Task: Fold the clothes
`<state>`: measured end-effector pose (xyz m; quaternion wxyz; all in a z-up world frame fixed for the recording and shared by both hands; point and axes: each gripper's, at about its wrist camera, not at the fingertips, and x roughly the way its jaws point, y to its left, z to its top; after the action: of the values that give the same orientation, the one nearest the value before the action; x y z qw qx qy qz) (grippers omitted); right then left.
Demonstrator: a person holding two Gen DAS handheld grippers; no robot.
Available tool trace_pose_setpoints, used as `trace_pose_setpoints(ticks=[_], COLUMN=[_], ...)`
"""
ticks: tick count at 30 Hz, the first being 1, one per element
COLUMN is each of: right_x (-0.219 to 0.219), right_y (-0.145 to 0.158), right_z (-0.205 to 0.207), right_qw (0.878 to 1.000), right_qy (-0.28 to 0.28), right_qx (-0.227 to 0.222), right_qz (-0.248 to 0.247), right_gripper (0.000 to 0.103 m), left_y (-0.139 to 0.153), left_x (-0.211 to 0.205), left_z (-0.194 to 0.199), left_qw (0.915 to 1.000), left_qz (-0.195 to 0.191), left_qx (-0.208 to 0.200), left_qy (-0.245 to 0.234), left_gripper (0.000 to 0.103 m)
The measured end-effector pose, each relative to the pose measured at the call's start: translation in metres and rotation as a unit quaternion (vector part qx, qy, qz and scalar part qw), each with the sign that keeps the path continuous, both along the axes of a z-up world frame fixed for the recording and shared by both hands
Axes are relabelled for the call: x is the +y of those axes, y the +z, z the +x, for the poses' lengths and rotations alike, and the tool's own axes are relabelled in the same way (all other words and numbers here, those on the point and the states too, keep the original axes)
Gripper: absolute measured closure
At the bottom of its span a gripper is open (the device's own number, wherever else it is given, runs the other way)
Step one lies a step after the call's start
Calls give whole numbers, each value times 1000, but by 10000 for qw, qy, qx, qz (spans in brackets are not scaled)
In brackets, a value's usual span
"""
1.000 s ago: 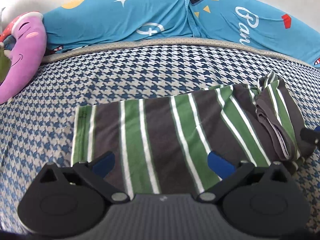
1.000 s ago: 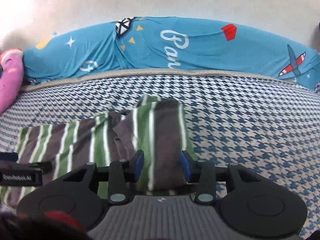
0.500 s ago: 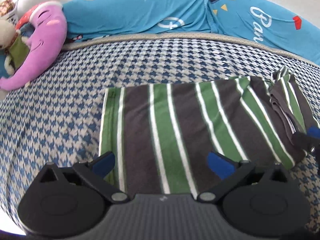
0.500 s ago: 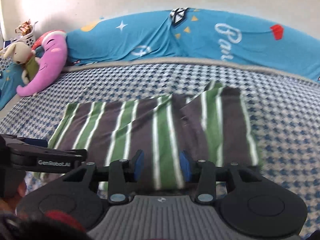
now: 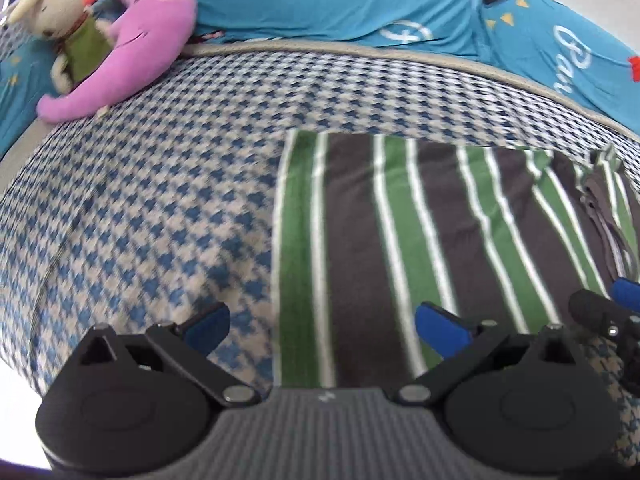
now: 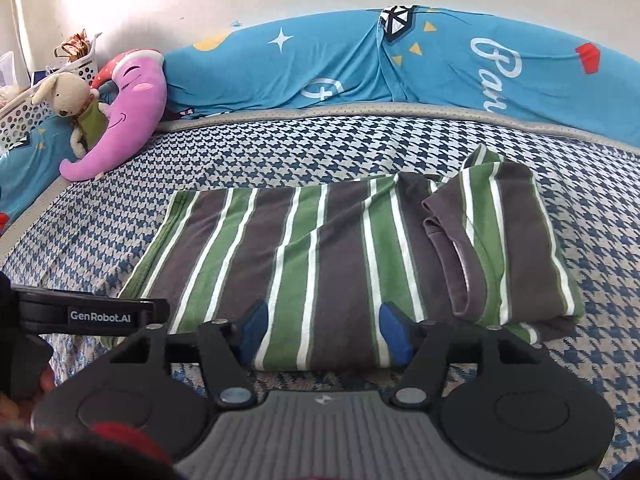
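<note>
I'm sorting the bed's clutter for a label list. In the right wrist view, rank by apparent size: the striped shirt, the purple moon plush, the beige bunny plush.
1. Green, grey and white striped shirt, largest, though nearest the camera.
2. Purple crescent-moon plush.
3. Beige bunny plush in a green top, smallest; it leans against the moon plush, so that comparison holds.

A bed [image 6: 280, 148] covered in blue-and-beige houndstooth fabric fills both views. Along its far edge lies a long blue cushion [image 6: 340, 64] printed with stars and white lettering. At the left end, a purple moon plush [image 6: 128, 116] leans against it, with a beige bunny toy [image 6: 68, 96] beside a white perforated basket [image 6: 24, 112].
</note>
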<state>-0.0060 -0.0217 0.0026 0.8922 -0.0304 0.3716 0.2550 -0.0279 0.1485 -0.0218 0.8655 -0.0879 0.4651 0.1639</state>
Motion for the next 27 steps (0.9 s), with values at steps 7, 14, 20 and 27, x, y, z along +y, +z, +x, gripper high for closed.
trace_pose_setpoints(ticks=[7,14,20,27], right_x=[11,31,54,73], right_y=[-2,-2,-7,-13], right_z=[-9,-32,-51,-68], right_qw=[9992,9920,9833,9735], right_qy=[404,1259,1820,2251], right_qx=[70,26,-69,-373], right_qz=[-22,56,-31,-183], right_gripper=[39,43,49,49], left_y=[-3,0,16,32], left_x=[20,37,43,44], left_z=[-14,-17,-13,-7], left_qw=[9995,9992,9992,9994], left_qz=[-79,-183,-284,-118], left_qx=[-168,-251,-260,-323], left_qy=[249,246,131,-105], left_gripper=[3,41,37,0])
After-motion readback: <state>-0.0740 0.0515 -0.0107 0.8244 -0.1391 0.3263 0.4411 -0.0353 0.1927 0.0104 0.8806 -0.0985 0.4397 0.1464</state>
